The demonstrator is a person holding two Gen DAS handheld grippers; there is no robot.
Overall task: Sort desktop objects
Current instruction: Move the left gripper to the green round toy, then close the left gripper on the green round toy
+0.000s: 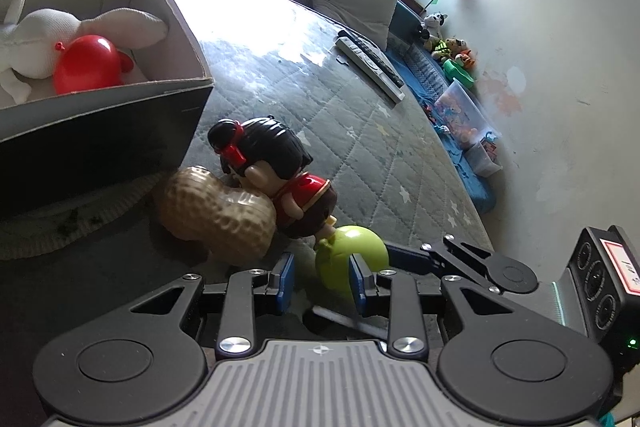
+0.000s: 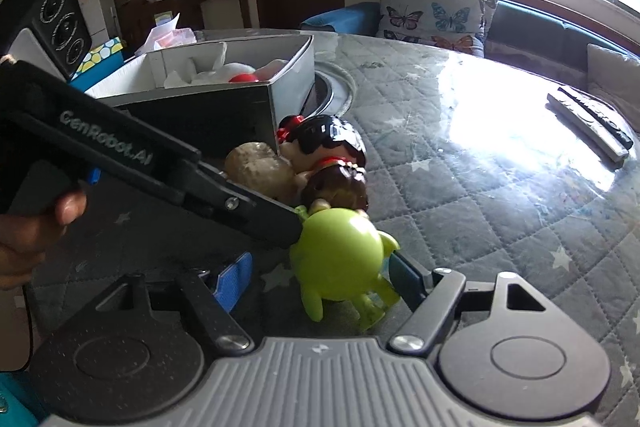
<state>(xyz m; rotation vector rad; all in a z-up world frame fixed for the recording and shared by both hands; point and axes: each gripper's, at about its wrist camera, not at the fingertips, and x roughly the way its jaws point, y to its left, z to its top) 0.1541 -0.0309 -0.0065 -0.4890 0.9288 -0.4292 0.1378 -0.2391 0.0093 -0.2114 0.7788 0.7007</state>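
Observation:
A green monster toy (image 1: 352, 259) (image 2: 340, 259) lies on the quilted table cover next to a black-haired doll (image 1: 280, 171) (image 2: 332, 155) and a large peanut toy (image 1: 218, 211) (image 2: 260, 167). My left gripper (image 1: 320, 281) is open just in front of the green toy, which sits by its right pad (image 1: 356, 283). My right gripper (image 2: 324, 277) is open around the green toy; its jaws stand on either side, touching not clear. A cardboard box (image 1: 176, 95) (image 2: 256, 99) holds a white plush rabbit (image 1: 48, 39) and a red balloon toy (image 1: 90, 63).
A remote control (image 1: 370, 65) (image 2: 592, 123) lies on the far side of the table. A round inset (image 2: 336, 87) sits behind the box. Sofa cushions (image 2: 436, 11), toys and plastic bins (image 1: 464, 115) lie beyond the table edge.

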